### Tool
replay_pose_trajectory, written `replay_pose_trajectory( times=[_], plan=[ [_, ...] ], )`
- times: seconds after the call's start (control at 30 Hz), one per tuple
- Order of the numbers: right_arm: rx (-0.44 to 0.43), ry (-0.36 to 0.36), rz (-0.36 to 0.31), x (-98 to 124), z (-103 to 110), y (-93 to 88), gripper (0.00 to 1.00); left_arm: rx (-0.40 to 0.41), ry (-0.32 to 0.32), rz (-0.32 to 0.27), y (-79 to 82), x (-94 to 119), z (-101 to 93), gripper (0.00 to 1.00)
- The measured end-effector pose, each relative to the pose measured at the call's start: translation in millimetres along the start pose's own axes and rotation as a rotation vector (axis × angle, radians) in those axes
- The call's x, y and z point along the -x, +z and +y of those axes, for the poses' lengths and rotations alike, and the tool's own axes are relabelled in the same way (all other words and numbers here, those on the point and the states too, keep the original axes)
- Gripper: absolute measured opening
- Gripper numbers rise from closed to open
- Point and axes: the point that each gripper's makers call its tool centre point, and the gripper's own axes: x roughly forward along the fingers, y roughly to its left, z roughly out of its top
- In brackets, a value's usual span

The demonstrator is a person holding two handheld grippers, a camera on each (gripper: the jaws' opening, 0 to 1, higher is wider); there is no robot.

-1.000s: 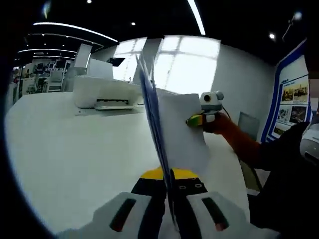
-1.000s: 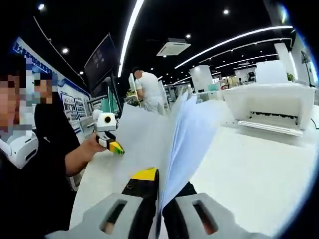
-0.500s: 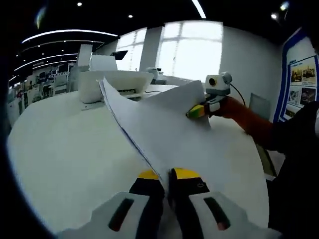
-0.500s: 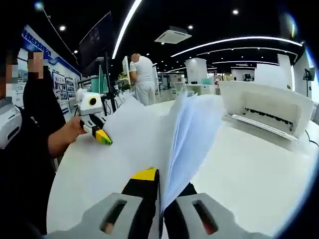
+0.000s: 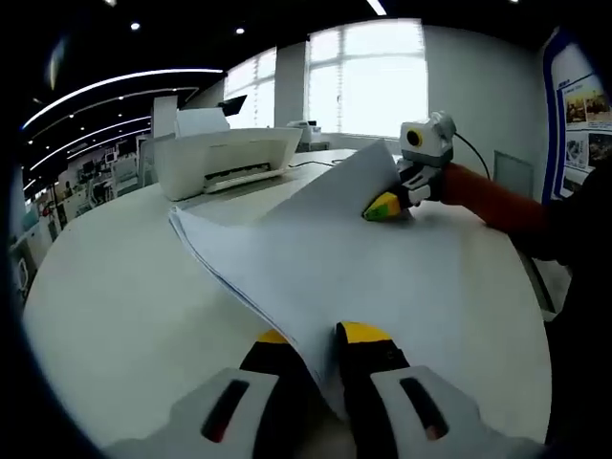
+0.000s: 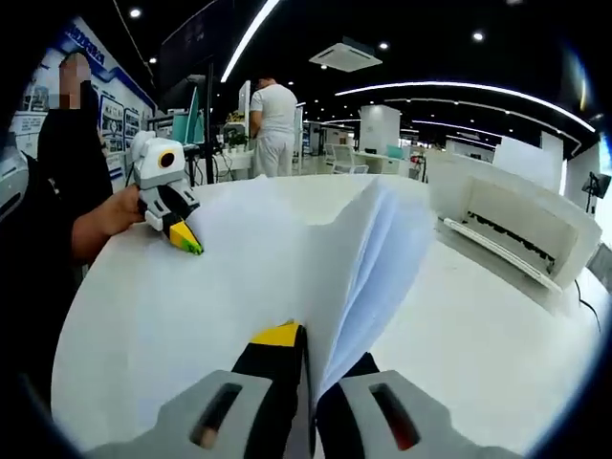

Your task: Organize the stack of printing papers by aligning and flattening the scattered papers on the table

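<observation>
A stack of white printing papers [image 5: 335, 258] lies low and almost flat over the white table [image 5: 115, 287], its sheets fanned slightly along the left edge. My left gripper [image 5: 314, 337] is shut on the near edge of the stack. At the far edge my right gripper [image 5: 384, 207], with a yellow-green tip, is shut on the same papers. In the right gripper view the papers [image 6: 249, 258] splay open above my right gripper [image 6: 311, 346], and the left gripper [image 6: 185, 239] pinches the far corner, held by a hand [image 6: 105, 215].
A white printer [image 5: 225, 158] stands at the back of the round table, also seen as the printer [image 6: 521, 225] on the right. A person in white [image 6: 273, 115] stands far behind the table. An orange sleeve [image 5: 488, 196] reaches in from the right.
The paper stack has swung down from standing upright to lying almost flat on the table. Both grippers stayed shut on its opposite edges and came lower.
</observation>
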Motion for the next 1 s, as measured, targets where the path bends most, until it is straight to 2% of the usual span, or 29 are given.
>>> replay_pose_trajectory(
  times=[0.13, 0.23, 0.33, 0.57, 0.83, 1.0],
  plan=[
    [0.045, -0.01, 0.046, -4.9, -0.4, -10.0, 0.0, -0.041, 0.033, -0.009, 1.3, 1.1, 2.7, 0.21],
    [0.054, -0.008, 0.035, -6.7, -0.7, -9.7, 0.0, -0.114, 0.089, -0.025, 5.3, 5.0, 9.7, 0.25],
    [0.096, 0.003, 0.022, -8.2, 1.9, -9.1, 0.0, -0.112, 0.098, -0.029, 6.6, 8.1, 11.7, 0.28],
    [0.129, 0.019, 0.017, -8.6, 2.6, -8.5, 0.0, -0.092, 0.124, -0.076, 14.4, 19.5, 21.9, 0.32],
    [0.155, 0.038, 0.022, -8.1, 2.1, -8.3, 0.0, -0.068, 0.165, -0.139, 25.8, 33.8, 35.5, 0.32],
    [0.165, 0.049, 0.025, -7.5, 3.0, -8.3, 0.0, -0.077, 0.195, -0.154, 29.0, 38.9, 42.3, 0.31]
  ],
)
